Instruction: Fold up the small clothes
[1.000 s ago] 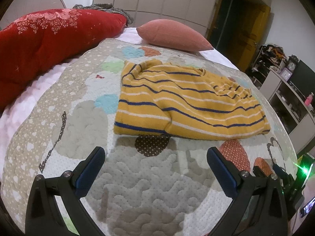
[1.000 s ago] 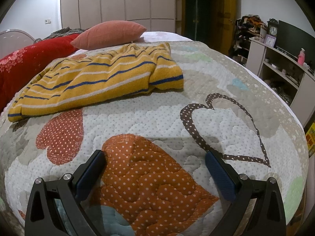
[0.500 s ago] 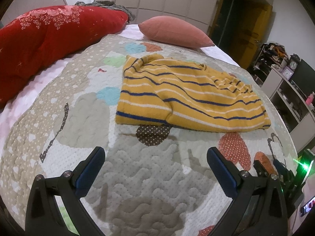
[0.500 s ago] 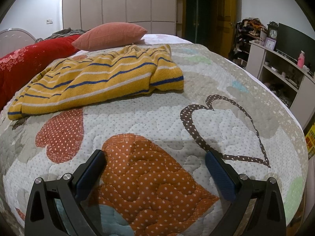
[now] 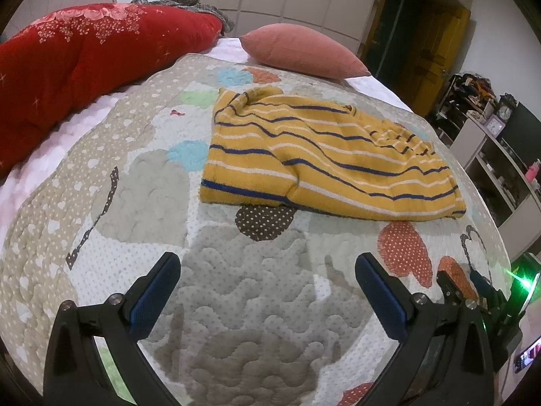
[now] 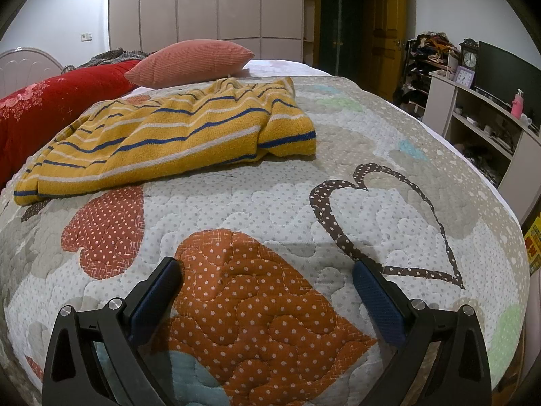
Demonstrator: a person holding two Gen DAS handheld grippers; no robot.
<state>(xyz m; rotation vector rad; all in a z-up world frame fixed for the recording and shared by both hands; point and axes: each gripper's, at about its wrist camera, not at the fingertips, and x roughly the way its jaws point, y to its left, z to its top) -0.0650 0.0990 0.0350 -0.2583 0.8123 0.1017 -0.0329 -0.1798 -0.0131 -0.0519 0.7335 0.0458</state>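
A yellow sweater (image 5: 324, 162) with navy and white stripes lies partly folded on a quilted bedspread (image 5: 142, 182) printed with dotted hearts and patches. Taking the sweater as the landmark: a salmon-pink pillow (image 5: 301, 50) sits beyond its far edge, a red quilt (image 5: 84, 64) is heaped beyond its far-left side in the left wrist view, and a brown dotted heart patch (image 5: 263, 221) pokes out from under its near hem. One sleeve end, with a navy band, is turned over on the sweater's right side as seen from the right wrist view (image 6: 169, 135). The left gripper (image 5: 267, 272) hangs over the bedspread on the near side of the sweater, apart from it, its blue-padded jaws spread wide with nothing between them. The right gripper (image 6: 267, 275) also sits on the sweater's near side, farther off toward its right end, above an orange dotted heart (image 6: 257, 291); its jaws are likewise wide apart and hold nothing. A brown heart outline (image 6: 389, 220) lies on the bedspread to the right of that orange heart. Off past the sweater's right end, shelving (image 6: 487, 132) with a clock (image 6: 469, 59) and a dark screen (image 6: 507, 67) stands against the wall, and a wardrobe (image 6: 209, 6) rises behind the pillow.
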